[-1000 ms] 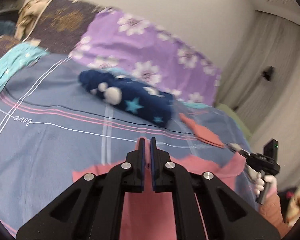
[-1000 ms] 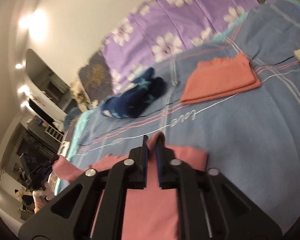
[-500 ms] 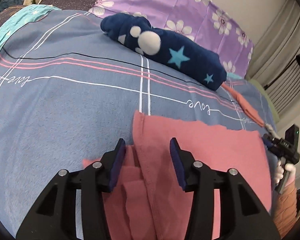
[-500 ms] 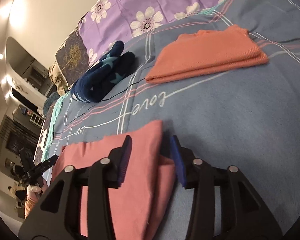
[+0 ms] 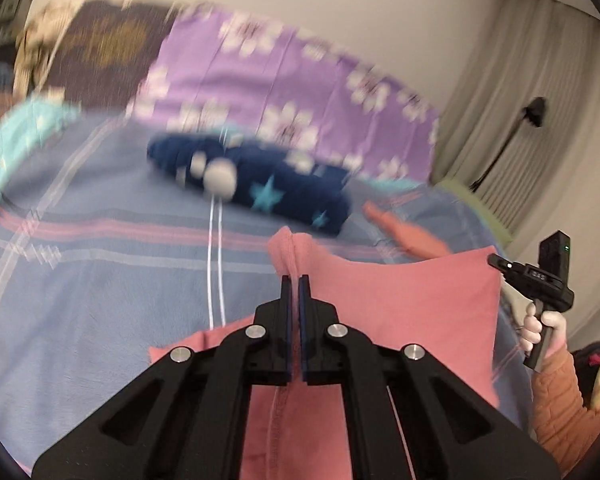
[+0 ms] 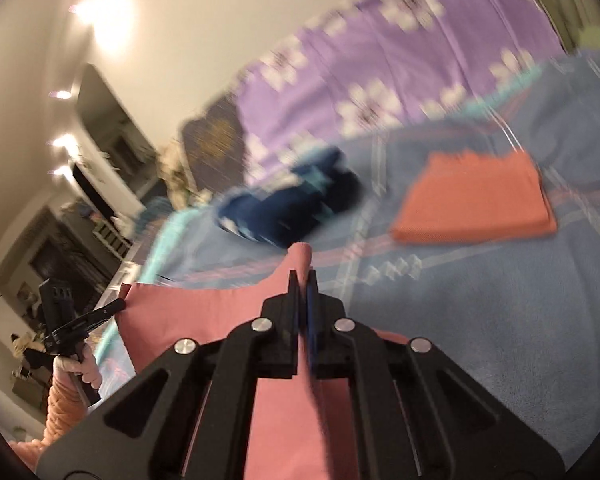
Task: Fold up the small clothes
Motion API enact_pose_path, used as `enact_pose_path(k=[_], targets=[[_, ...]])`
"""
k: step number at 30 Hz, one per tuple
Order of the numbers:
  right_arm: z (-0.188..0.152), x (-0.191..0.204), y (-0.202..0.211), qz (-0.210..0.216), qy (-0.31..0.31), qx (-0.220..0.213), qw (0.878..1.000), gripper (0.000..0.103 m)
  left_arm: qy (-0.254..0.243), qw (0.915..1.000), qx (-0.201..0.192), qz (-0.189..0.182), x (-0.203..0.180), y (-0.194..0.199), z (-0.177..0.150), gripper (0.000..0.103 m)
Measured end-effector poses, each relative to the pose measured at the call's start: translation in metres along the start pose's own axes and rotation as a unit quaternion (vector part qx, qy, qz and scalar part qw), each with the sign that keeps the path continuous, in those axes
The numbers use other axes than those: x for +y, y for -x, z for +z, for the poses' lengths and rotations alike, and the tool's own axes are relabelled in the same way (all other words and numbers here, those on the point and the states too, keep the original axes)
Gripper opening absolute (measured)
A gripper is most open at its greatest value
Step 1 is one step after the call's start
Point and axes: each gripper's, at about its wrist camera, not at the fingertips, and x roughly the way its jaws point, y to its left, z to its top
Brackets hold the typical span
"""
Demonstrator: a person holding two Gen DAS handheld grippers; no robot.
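Observation:
A pink garment (image 5: 400, 304) is stretched between both grippers above a blue bedspread (image 5: 100, 280). My left gripper (image 5: 295, 280) is shut on its left corner, which sticks up past the fingertips. My right gripper (image 6: 302, 278) is shut on the other corner of the pink garment (image 6: 204, 320). Each gripper shows in the other's view: the right one (image 5: 500, 264) at the far right, the left one (image 6: 116, 306) at the far left. Both views are motion-blurred.
A folded orange garment (image 6: 476, 200) lies on the bedspread (image 6: 500, 320) to the right, also seen edge-on in the left wrist view (image 5: 408, 236). A navy star-patterned cloth (image 5: 260, 188) lies beyond, also in the right wrist view (image 6: 292, 208). A purple floral pillow (image 5: 284, 92) lies at the back.
Half a second ago both grippers were open over the pink garment lying on the bed. Both have now shut on its corners and lifted it, stretched between them.

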Motion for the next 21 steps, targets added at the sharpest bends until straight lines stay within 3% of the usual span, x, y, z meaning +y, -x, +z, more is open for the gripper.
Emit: enact_pose_path(k=[3, 6, 9, 10, 12, 15, 17, 21], targets=[[0.015, 0.014, -0.001, -0.01, 0.026, -0.011, 1.0, 0.003, -0.036, 0.9987, -0.034, 0.017, -0.019, 0.03, 0.014, 0.002], [0.02, 0.0, -0.044, -0.042, 0.014, 0.032, 0.998, 0.003, -0.044, 0.9973, -0.024, 0.054, -0.014, 0.018, 0.024, 0.002], [0.006, -0.027, -0.091, -0.1, -0.007, 0.092, 0.991, 0.009, -0.052, 0.994, 0.05, 0.082, 0.007, -0.035, 0.012, 0.01], [0.0, -0.034, -0.1, -0.11, -0.016, 0.106, 0.988, 0.009, -0.051, 0.9895, 0.082, 0.107, 0.017, -0.057, 0.002, 0.016], [-0.017, -0.048, -0.11, -0.119, -0.036, 0.127, 0.984, 0.009, -0.045, 0.9835, 0.117, 0.13, 0.033, -0.078, -0.017, 0.017], [-0.034, -0.049, -0.096, -0.125, -0.019, 0.132, 0.983, 0.013, -0.028, 0.9823, 0.137, 0.126, 0.046, -0.081, -0.044, 0.017], [-0.043, -0.046, -0.07, -0.131, 0.0, 0.12, 0.984, 0.016, -0.025, 0.9855, 0.124, 0.113, 0.042, -0.06, -0.059, 0.025], [-0.067, -0.038, -0.017, -0.119, 0.011, 0.101, 0.988, 0.023, -0.013, 0.9924, 0.093, 0.08, 0.029, -0.005, -0.085, 0.032]])
